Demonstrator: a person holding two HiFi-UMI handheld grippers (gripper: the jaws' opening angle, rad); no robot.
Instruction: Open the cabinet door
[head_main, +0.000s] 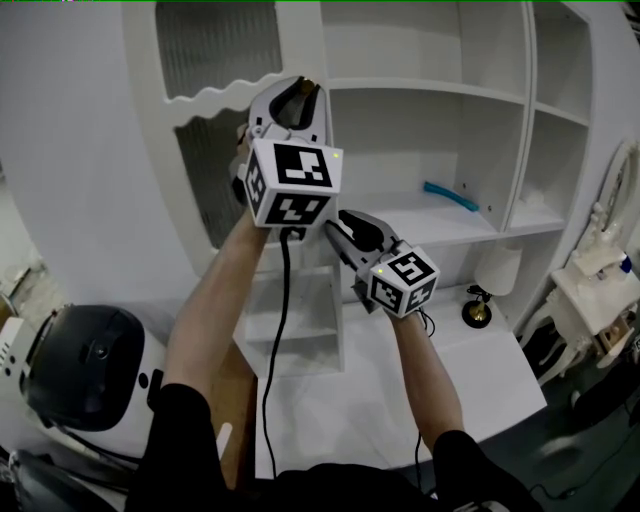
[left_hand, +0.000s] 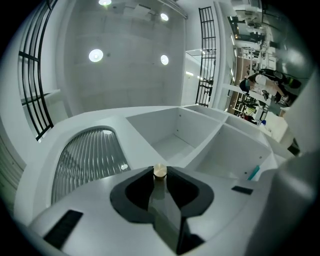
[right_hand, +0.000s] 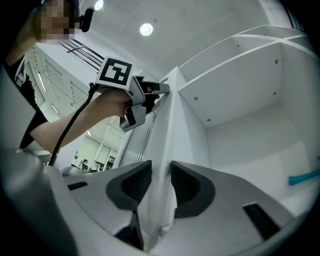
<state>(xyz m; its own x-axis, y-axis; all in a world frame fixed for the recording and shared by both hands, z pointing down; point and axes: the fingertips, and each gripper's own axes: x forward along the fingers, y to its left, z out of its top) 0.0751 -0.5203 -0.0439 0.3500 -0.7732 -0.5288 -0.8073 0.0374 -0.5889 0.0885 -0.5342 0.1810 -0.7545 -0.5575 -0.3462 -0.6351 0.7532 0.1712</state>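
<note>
Jaws of left gripper (left_hand: 159, 176) pinch small gold knob (left_hand: 159, 170); right gripper (right_hand: 161, 171), five o'clock, seemingly clamps white cabinet door (right_hand: 169, 125).

The cabinet door (head_main: 150, 130) has a smooth white painted frame, matt with a faint sheen, around a ribbed, translucent glass panel (left_hand: 90, 160). Its small knob (left_hand: 159, 171) looks like brushed brass-coloured metal. The left gripper (head_main: 299, 92) and right gripper (right_hand: 161, 172) have smooth light-grey plastic shells and matt black pads (right_hand: 131, 186). The shelves (head_main: 440, 225) show the same smooth white paint
</note>
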